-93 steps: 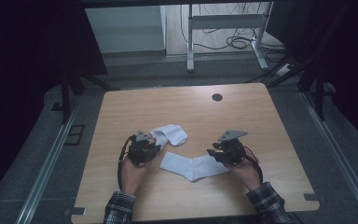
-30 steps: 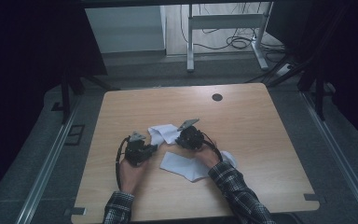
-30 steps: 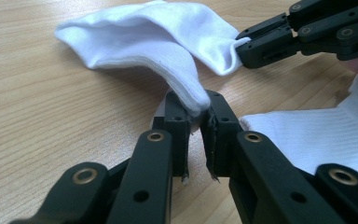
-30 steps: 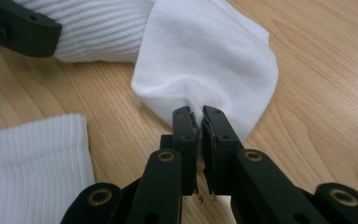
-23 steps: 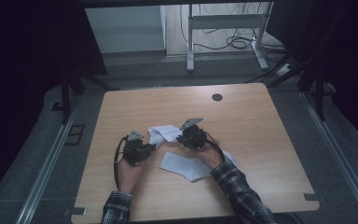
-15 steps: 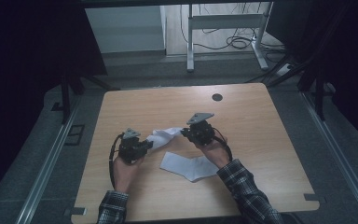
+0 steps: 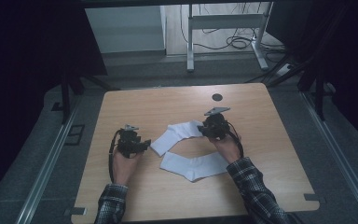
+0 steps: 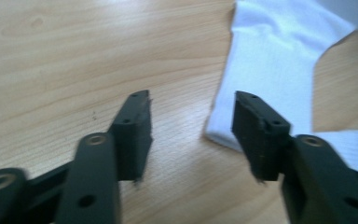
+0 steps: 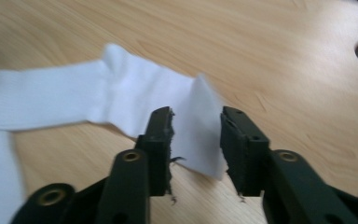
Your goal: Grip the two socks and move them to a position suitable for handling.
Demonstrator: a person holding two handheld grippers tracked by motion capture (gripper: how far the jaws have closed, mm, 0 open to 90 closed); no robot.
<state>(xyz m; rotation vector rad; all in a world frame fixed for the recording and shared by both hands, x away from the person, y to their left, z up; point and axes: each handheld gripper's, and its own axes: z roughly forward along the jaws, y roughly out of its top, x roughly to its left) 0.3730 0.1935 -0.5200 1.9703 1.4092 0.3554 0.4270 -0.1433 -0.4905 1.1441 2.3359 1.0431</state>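
The step in hand is straightening the upper sock (image 7: 177, 135), which lies mid-table. The right gripper (image 9: 196, 135) holds its jaws apart astride the sock's toe end; the left gripper (image 8: 189, 130) stands wide apart beside the cuff. Next, each must close on its end.

Two white socks (image 7: 186, 149) between both grippers (image 7: 172, 135).

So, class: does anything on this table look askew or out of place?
Yes. The two white socks aren't lined up: the upper sock lies at an angle to the lower sock, and its end stands up off the table between the right gripper's jaws.
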